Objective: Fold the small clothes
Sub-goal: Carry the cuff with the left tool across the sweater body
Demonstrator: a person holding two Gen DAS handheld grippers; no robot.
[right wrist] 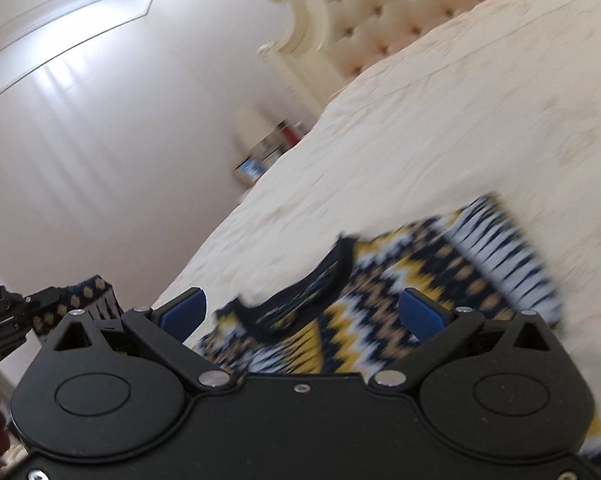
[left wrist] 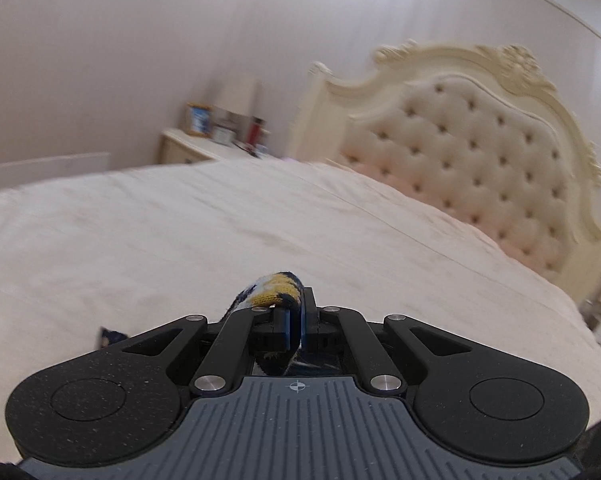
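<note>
Black linkage arms and round pivot housings fill the bottom of both wrist views. Between them, the left gripper (left wrist: 296, 320) has its jaws closed on a fold of the patterned knit sweater (left wrist: 278, 292), whose yellow, white and navy yarn bulges up over the blue pads. Ahead of it stretches the cream bedspread (left wrist: 220, 220), with the tufted headboard (left wrist: 480, 152) at the right and a nightstand (left wrist: 196, 148) beyond the far edge. The right gripper (right wrist: 302, 316) stands with its jaws wide apart, blue pads (right wrist: 182, 314) on either side of the garment but not pressing it. There the sweater (right wrist: 400, 280) lies spread on the bedspread (right wrist: 440, 120), its dark neckline toward the left pad and its long axis running up and to the right toward a white and navy striped band. One part, which cannot be told for certain, stretches off to the left edge, where the left gripper (right wrist: 4, 320) pinches it clear of the bed.
</note>
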